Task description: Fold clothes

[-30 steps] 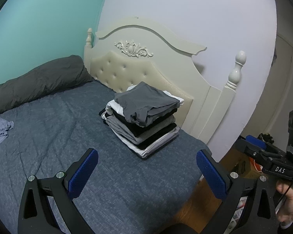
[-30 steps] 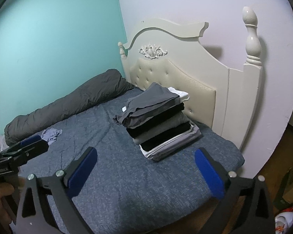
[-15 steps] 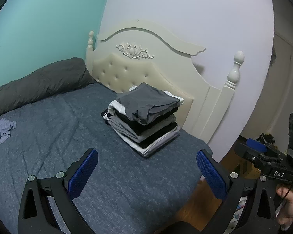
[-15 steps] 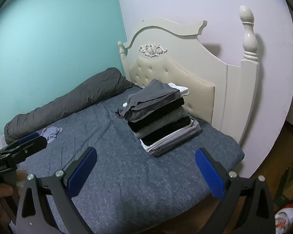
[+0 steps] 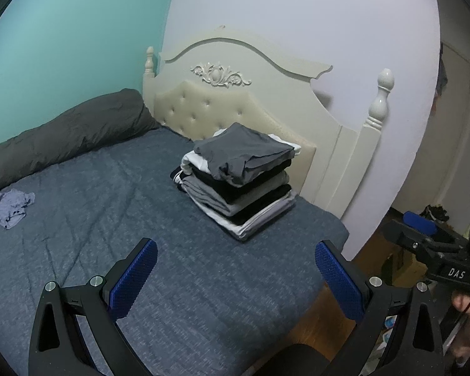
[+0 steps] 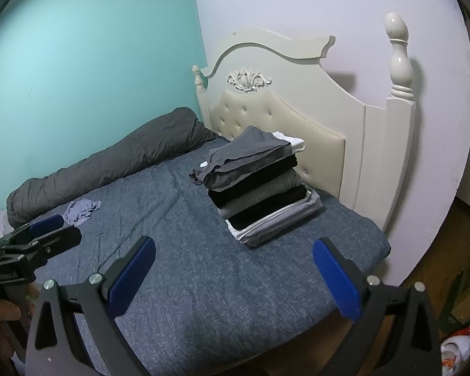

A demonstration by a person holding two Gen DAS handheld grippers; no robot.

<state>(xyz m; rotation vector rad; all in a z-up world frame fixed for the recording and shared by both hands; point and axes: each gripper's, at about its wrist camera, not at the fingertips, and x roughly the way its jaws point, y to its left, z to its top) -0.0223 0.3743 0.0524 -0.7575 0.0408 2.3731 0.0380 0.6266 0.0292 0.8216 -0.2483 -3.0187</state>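
Left hand-held gripper: seen from its own wrist camera with the two blue-padded fingers spread wide; nothing is held between them. It is held above the near part of the bed, clear of the cover. From the right wrist view its side is seen at the left edge, gripped by a hand.

Right hand-held gripper: also spread wide and empty, held over the near edge of the bed. In the left wrist view it is seen at the far right, out past the bed's side, above the wooden floor.

Stack of folded clothes: placed on the bed close to the headboard, on the side nearer the lilac wall. Grey, black and white layers are piled flat; a dark grey piece is laid on top, with its edge hanging slightly over the layers beneath. It is well apart from both hand-held grippers.

Crumpled light-blue garment: left unfolded on the cover, on the far side of the bed, just beside the rolled duvet and well apart from the stack.

Bed: covered in a mottled blue-grey spread, lightly creased.

Rolled duvet: dark grey, laid along the teal wall side, one end reaching the headboard.

Headboard: cream, with a tufted panel and carved ornament.
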